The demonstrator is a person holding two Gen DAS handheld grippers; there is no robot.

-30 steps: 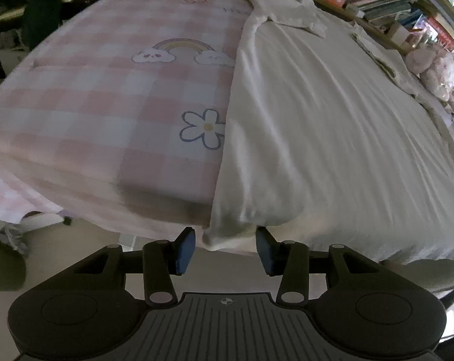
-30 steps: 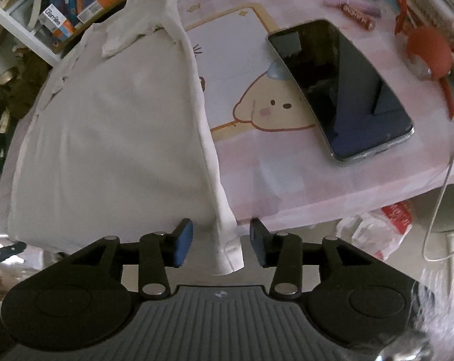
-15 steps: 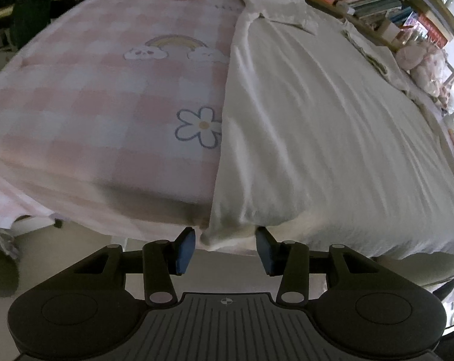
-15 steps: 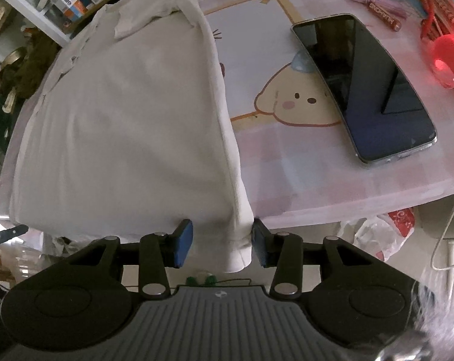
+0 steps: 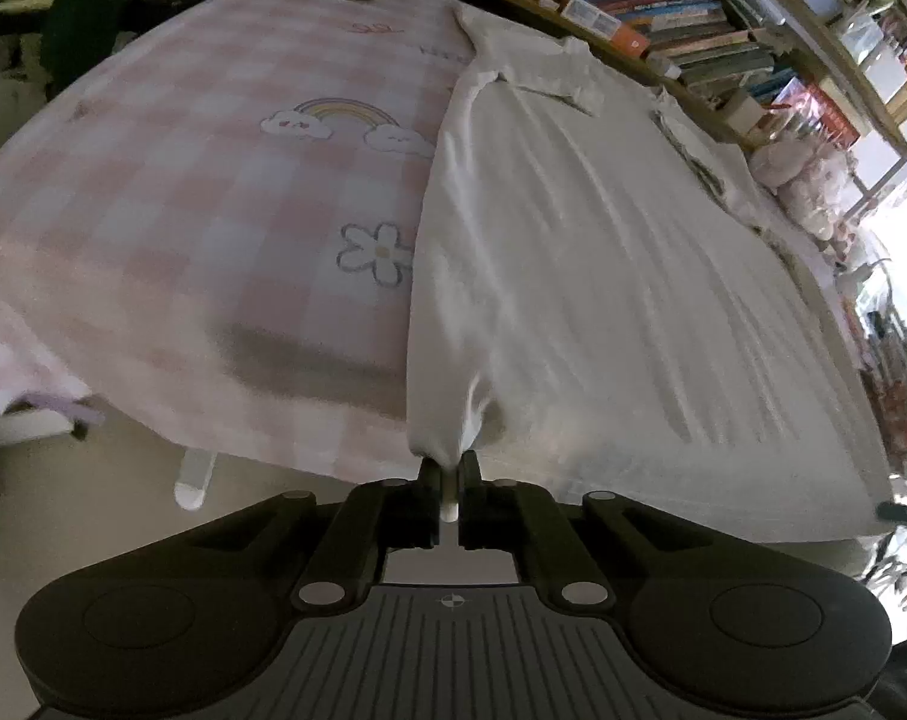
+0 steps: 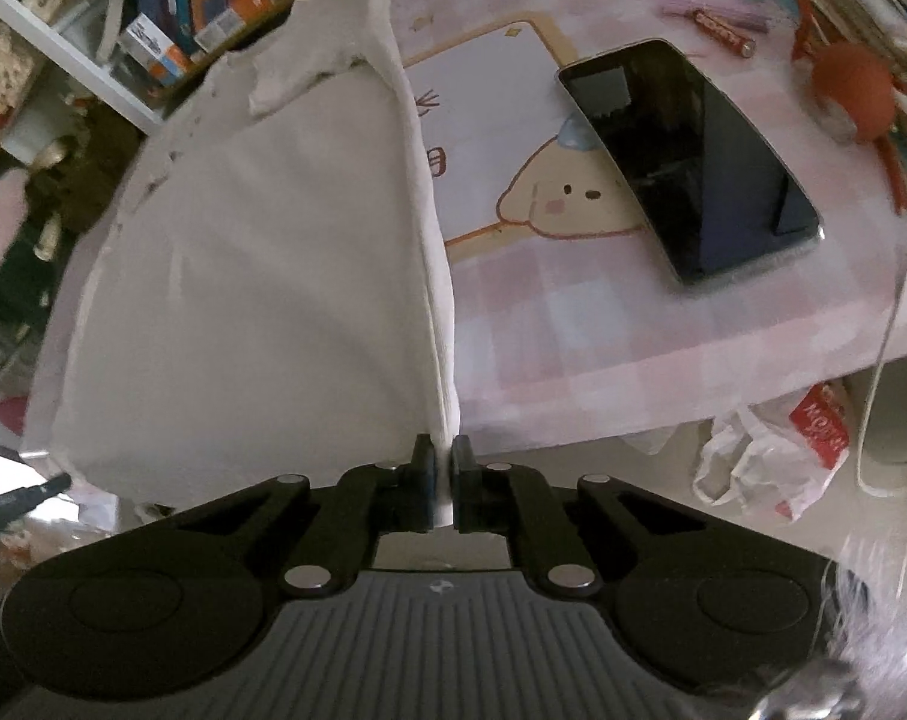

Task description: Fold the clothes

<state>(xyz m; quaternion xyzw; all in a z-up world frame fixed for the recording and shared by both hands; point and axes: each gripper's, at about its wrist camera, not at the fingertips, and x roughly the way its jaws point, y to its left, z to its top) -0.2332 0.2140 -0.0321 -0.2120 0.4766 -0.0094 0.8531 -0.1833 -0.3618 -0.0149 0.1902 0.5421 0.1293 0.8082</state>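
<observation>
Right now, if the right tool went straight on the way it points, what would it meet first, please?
Probably the white shirt itself: the right tool is shut on its hem, and the cloth stretches directly ahead over the table.

No lettering reads clearly on the book spines (image 5: 663,18) or the batteries (image 6: 723,30).

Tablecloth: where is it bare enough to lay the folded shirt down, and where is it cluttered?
Bare checked tablecloth lies beside the shirt, around the rainbow print and flower print. On the shirt's other side the phone, red ball and crayons crowd it.
</observation>
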